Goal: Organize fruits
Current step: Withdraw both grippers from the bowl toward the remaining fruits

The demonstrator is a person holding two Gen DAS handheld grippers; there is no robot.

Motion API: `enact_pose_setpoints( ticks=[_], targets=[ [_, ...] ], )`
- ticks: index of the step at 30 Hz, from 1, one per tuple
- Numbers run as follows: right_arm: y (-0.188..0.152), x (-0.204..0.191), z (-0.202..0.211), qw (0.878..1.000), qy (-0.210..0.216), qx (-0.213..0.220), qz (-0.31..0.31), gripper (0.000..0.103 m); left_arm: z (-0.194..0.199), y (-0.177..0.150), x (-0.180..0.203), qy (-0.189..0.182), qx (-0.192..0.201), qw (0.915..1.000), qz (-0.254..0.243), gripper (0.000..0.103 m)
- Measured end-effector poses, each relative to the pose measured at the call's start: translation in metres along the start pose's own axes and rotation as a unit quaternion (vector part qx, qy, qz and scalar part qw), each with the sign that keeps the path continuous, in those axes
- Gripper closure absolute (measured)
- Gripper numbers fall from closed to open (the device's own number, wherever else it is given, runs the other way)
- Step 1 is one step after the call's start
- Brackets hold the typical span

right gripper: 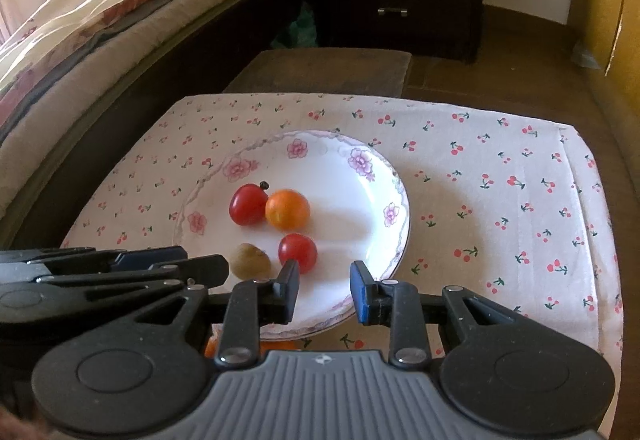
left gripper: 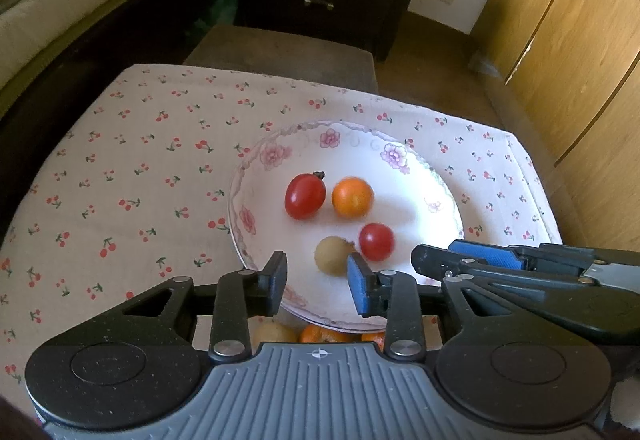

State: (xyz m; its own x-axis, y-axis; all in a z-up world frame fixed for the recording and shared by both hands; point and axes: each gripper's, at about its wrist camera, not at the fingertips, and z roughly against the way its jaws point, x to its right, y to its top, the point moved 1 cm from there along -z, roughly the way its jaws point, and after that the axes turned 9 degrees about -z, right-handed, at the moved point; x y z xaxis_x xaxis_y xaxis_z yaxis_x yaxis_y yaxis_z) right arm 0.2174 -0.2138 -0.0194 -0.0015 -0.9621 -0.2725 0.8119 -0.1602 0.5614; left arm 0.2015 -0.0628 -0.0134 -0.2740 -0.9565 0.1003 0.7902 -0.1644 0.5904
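Two hand-held grippers hover side by side over the near edge of a flowered plate (left gripper: 240, 199) on a cherry-print cloth (left gripper: 120, 159). The left gripper (left gripper: 318, 282) has its fingers spread and holds nothing; so does the right gripper (right gripper: 325, 286). Beneath them, more fruit is partly hidden at the near edge. Just beyond the left fingers, slightly right of centre, lies a tan fruit (left gripper: 334, 255), likely the left hand's closest pick. The small red tomato (right gripper: 298, 252) beside it sits nearest the right gripper. Farther back rest a larger tomato (left gripper: 304, 196) and an orange (left gripper: 352, 197), touching.
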Motion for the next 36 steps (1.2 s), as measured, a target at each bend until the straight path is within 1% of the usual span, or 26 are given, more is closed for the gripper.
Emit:
enact_pose_setpoints(
  ticks=[11, 15, 20, 30, 36],
  targets=[
    [-0.003, -0.005, 0.015, 1.000, 0.001, 0.012, 0.003, 0.073, 0.012, -0.001, -0.001, -0.002, 0.013, 0.9999, 0.001, 0.056],
    [-0.006, -0.006, 0.019, 1.000, 0.001, 0.011, 0.004, 0.072, 0.016, -0.003, -0.002, -0.003, 0.014, 0.9999, 0.001, 0.053],
    [-0.011, -0.011, 0.025, 1.000, 0.003, 0.011, 0.007, 0.072, 0.022, -0.007, -0.005, -0.005, 0.016, 0.9999, 0.004, 0.053],
    [-0.039, -0.018, 0.035, 1.000, 0.010, -0.005, 0.006, 0.072, 0.040, -0.027, -0.008, -0.007, 0.013, 0.9999, -0.003, 0.051],
    [-0.057, -0.018, 0.041, 1.000, 0.012, -0.019, 0.000, 0.072, 0.044, -0.038, -0.007, -0.013, 0.004, 0.9999, -0.010, 0.051]
  ],
)
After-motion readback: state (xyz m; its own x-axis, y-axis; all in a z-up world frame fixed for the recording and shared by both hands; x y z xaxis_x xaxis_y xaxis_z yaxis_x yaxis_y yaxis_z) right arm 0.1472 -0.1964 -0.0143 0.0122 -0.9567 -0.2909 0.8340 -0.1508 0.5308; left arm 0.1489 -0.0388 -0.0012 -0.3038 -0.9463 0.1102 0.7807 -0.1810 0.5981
